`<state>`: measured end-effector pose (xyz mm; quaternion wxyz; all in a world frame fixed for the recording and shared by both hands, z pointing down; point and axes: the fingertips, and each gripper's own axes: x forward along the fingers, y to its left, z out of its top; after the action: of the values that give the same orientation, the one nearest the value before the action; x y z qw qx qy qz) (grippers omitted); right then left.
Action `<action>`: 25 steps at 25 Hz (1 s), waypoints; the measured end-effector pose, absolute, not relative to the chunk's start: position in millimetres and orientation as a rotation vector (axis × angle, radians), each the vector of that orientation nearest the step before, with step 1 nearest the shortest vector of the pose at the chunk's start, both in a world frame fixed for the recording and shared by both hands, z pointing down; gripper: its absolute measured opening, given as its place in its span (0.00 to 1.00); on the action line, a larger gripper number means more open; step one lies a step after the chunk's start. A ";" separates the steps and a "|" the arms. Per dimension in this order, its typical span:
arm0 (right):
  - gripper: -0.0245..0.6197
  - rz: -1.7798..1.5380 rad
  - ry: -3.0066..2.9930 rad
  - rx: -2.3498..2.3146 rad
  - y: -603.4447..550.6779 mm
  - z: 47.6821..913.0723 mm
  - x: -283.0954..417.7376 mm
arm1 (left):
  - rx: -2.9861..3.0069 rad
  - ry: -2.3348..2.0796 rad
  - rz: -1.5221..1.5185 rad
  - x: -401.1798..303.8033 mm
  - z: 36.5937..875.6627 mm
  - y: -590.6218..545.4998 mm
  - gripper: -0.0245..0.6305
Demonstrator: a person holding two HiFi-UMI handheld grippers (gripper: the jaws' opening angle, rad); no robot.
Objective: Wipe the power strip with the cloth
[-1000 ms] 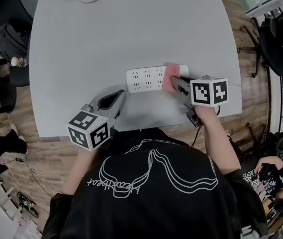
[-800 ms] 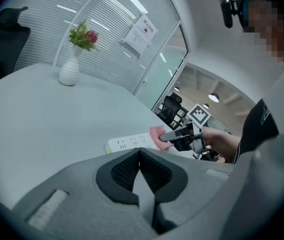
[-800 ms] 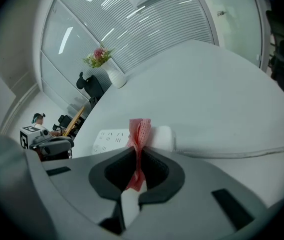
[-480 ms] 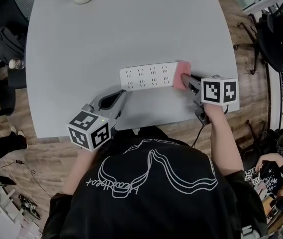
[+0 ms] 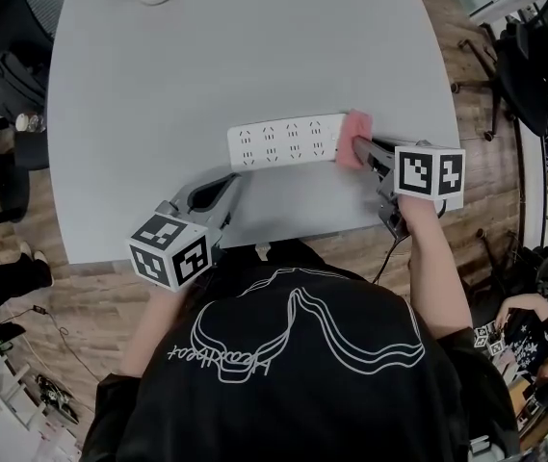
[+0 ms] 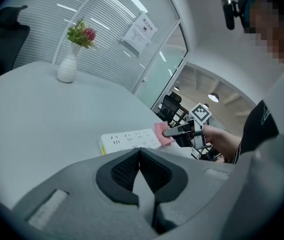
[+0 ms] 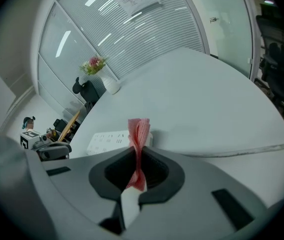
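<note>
Strip (image 5: 283,141): white, flat on the grey table (image 5: 254,46), near its front edge.
Cloth (image 5: 354,148): pink, touching the strip's right end.
Right gripper (image 5: 362,150): clenched on the cloth, just right of the strip.
Left gripper (image 5: 223,189): 2 jaws pressed together, holding nothing, in front of the strip's left end, apart from it.

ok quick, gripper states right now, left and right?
Left gripper: closed, empty.
Right gripper: closed on the pink cloth, which sits at the right end of the power strip.
</note>
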<state>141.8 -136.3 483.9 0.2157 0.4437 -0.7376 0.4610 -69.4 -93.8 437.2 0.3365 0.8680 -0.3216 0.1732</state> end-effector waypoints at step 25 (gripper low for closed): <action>0.09 1.171 -2.286 0.753 -146.0 444.2 -29.5 | 2.185 -0.977 0.403 -124.1 436.6 -91.1 0.06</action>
<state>-29.5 -146.0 444.2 0.2303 0.2739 -0.8312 0.4255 -124.1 -91.1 436.6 0.3495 0.8435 -0.3771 0.1554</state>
